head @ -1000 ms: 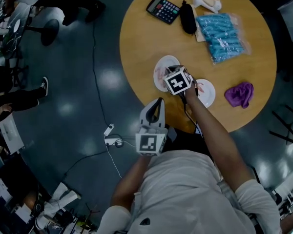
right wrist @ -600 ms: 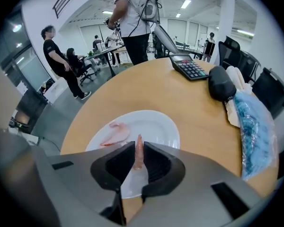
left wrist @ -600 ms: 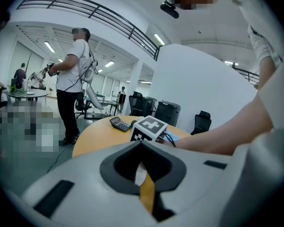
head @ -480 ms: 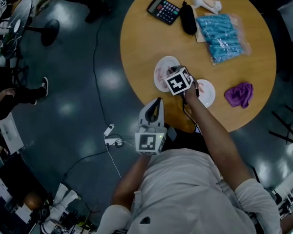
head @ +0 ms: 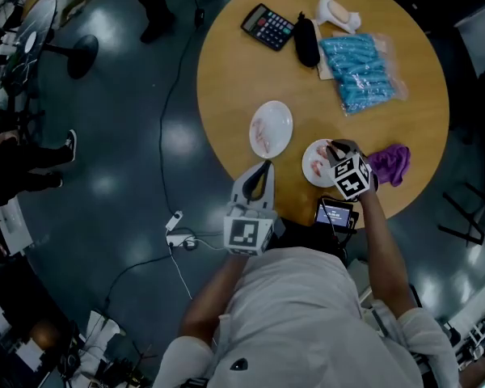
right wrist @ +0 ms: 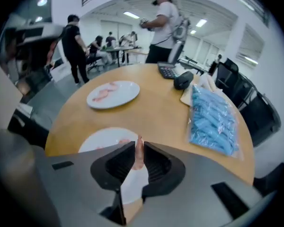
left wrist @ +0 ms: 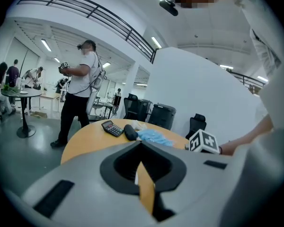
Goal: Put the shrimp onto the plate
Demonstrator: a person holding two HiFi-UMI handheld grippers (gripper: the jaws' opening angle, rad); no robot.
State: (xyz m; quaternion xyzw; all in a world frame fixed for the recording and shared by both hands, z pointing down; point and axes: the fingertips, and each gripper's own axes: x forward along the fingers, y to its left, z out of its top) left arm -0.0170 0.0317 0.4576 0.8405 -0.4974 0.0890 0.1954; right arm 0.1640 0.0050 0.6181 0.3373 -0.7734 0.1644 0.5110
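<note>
Two white plates sit on the round wooden table. The far-left plate [head: 272,128] [right wrist: 113,94] carries pink shrimp [head: 261,133] [right wrist: 103,95]. My right gripper [head: 332,149] [right wrist: 138,148] hovers over the nearer plate [head: 314,166] [right wrist: 102,140], shut on a pink shrimp [right wrist: 138,154] that stands upright between its pads. More pink shows on that plate by the jaws. My left gripper [head: 262,172] [left wrist: 142,148] hangs off the table's near edge, shut, with nothing in it.
A calculator [head: 268,27], black case [head: 307,41], white object [head: 338,12] and bag of blue pieces [head: 357,71] lie at the far side. A purple cloth [head: 392,164] lies right of the near plate. A phone [head: 335,213] rests at the table edge. People stand beyond.
My right gripper has moved from the far-left plate rightwards and nearer, to above the near plate, with a shrimp in its jaws. The left gripper has stayed put.
</note>
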